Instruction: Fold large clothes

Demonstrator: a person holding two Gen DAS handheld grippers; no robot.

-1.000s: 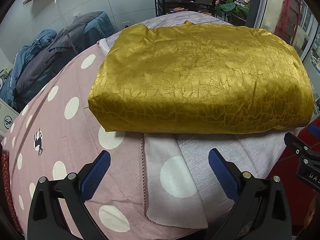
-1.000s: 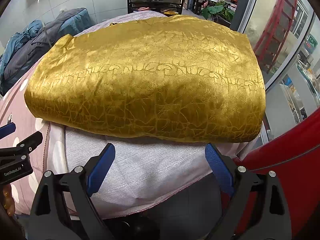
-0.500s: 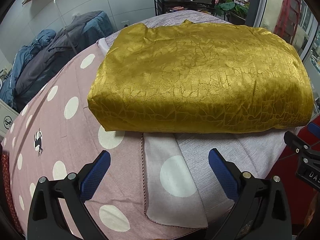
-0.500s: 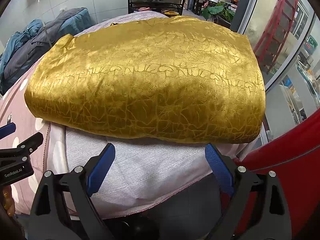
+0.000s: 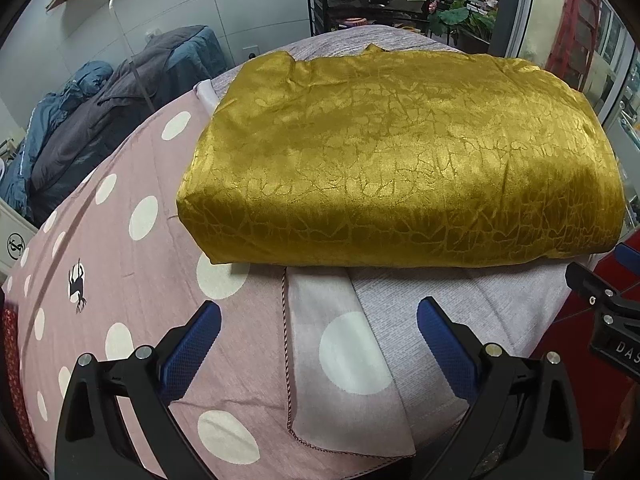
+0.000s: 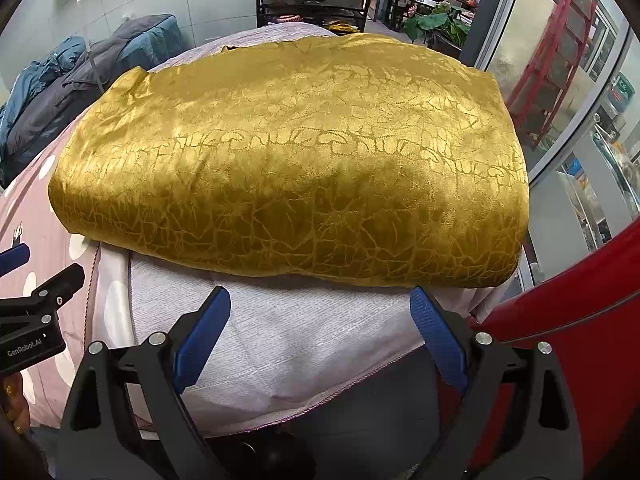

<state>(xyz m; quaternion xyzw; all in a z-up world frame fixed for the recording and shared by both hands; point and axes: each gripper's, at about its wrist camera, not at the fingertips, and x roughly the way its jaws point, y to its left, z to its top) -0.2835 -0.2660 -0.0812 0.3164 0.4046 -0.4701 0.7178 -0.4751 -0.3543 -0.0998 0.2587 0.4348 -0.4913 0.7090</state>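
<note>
Left gripper (image 5: 318, 326) and right gripper (image 6: 320, 312): side by side, level, low at near edge of bed (image 5: 120, 280), jaws spread wide, nothing held. Folded gold cloth (image 5: 400, 160) flat across bed, right end at its right edge. Both sets of blue pads (image 6: 204, 328) just short of cloth.

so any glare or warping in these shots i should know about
Left wrist view: fisheye bends the table edge, dark corners, soft sheen on the gold cloth, open left claw sharp. Right wrist view: same bulge, brighter sheen band across the cloth, reflections in the window; right claw open.
</note>
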